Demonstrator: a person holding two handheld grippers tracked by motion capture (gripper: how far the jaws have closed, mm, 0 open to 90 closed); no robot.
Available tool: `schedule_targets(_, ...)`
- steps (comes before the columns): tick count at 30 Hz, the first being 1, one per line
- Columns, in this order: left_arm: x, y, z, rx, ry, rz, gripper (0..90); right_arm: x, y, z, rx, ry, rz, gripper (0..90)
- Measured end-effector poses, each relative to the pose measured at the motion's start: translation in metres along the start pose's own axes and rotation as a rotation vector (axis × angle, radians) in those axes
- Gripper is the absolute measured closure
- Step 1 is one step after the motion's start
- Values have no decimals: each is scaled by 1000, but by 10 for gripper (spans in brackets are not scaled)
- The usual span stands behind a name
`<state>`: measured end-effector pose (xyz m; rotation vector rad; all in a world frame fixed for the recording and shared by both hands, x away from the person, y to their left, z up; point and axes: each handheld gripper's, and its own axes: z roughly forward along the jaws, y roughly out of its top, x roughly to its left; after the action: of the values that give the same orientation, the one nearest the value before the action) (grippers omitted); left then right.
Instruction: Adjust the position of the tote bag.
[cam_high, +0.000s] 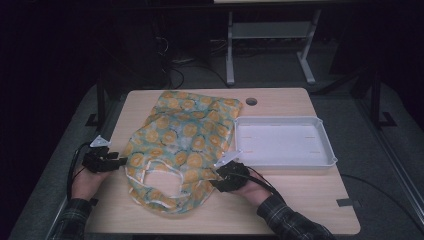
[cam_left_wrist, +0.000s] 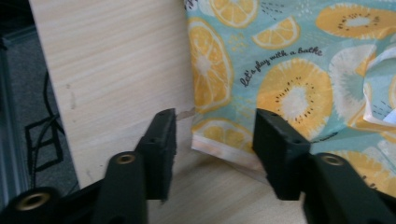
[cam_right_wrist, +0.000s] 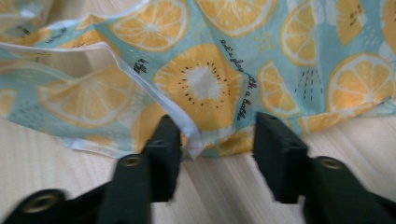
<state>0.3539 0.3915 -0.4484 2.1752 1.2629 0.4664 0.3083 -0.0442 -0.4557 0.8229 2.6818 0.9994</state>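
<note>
Gripping step: both grippers are set to pinch opposite edges of the fruit-print bag (cam_high: 180, 145), which lies flat and rumpled on the table (cam_high: 280, 200), just left of the white tray (cam_high: 284, 142).
Left gripper (cam_left_wrist: 212, 135): jaws partly open, the bag's hemmed corner (cam_left_wrist: 219, 140) between them, pads not yet pressing; it sits at the bag's left edge.
Right gripper (cam_right_wrist: 215, 140): jaws partly open around a folded white-hemmed edge (cam_right_wrist: 187, 126) on the bag's right near side, no squeeze yet.
Doing it well: slide each lower jaw under the hem so the pads catch the cloth's full thickness, not only the trim; close both at once so the bag lifts evenly.
Risk: in my judgement the right side's fold could slip out, since only a thin lip lies between the jaws.
Edges: the bag's left hem lies close to the table's left edge; the handle loops (cam_high: 155, 175) lie on the bag's near side.
Open room: bare wood nearer than the bag and beyond the tray; the tray's wall crowds the bag's right side.
</note>
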Motion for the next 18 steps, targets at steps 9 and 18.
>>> schedule_targets(9, -5, 5, 6, 63, -17, 52, 891, -4, -1, 3, 42, -7, 21, 888)
schedule_targets(18, -9, -5, -10, 51, -93, 3, 897, -11, -5, -6, 45, 4, -12, 889)
